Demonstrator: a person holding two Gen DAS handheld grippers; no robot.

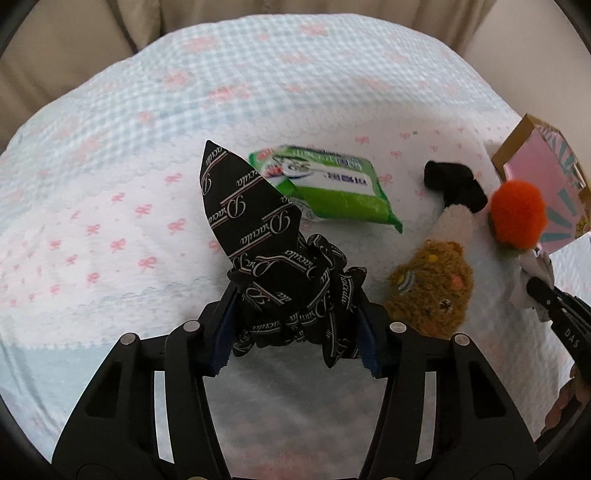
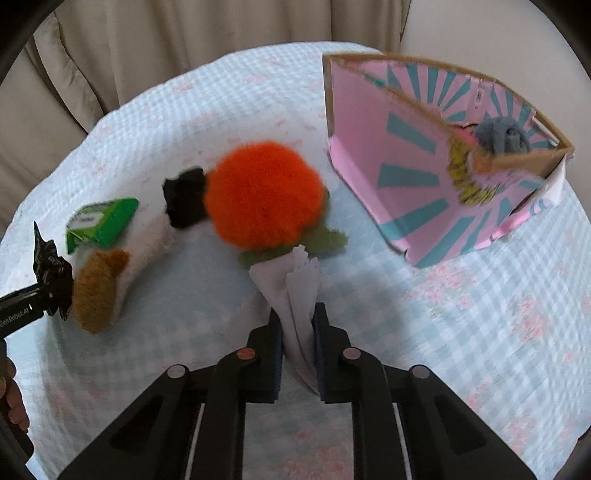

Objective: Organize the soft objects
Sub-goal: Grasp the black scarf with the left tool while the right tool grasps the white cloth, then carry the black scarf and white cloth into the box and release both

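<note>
a quilted bedspread [image 1: 110,177] in pale blue check with small pink bows covers the whole surface, running to a rounded far edge. beyond that far edge hang beige curtains [image 2: 184,40] in soft folds, with a plain pale wall [image 2: 480,29] showing to the right of them. the cloth's pattern fades to white toward the middle in the left wrist view.
</note>
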